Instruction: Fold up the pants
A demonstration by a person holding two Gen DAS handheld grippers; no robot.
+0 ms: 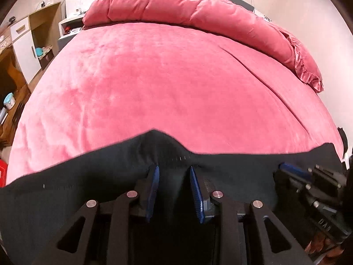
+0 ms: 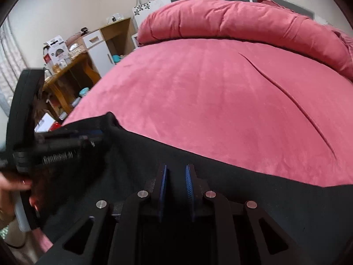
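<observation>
Black pants [image 1: 92, 176] lie across the near edge of a pink bed [image 1: 167, 77]. My left gripper [image 1: 174, 170] is shut on a bunched fold of their upper edge, which rises in a peak just beyond the blue pads [image 1: 154, 183]. The right gripper [image 1: 293, 170] shows at the right of the left wrist view, on the same edge. In the right wrist view, the right gripper [image 2: 175, 167] has its pads close together on the black cloth [image 2: 242, 176]. The left gripper [image 2: 92, 138] is at the left, holding up a corner of the pants.
A rolled pink duvet [image 1: 187, 6] lies along the far end of the bed, and a long crease [image 2: 297, 110] runs through the cover. A wooden desk [image 2: 66, 75] and a white cabinet [image 1: 24, 50] stand left of the bed. A person's hand [image 2: 13, 185] holds the left gripper.
</observation>
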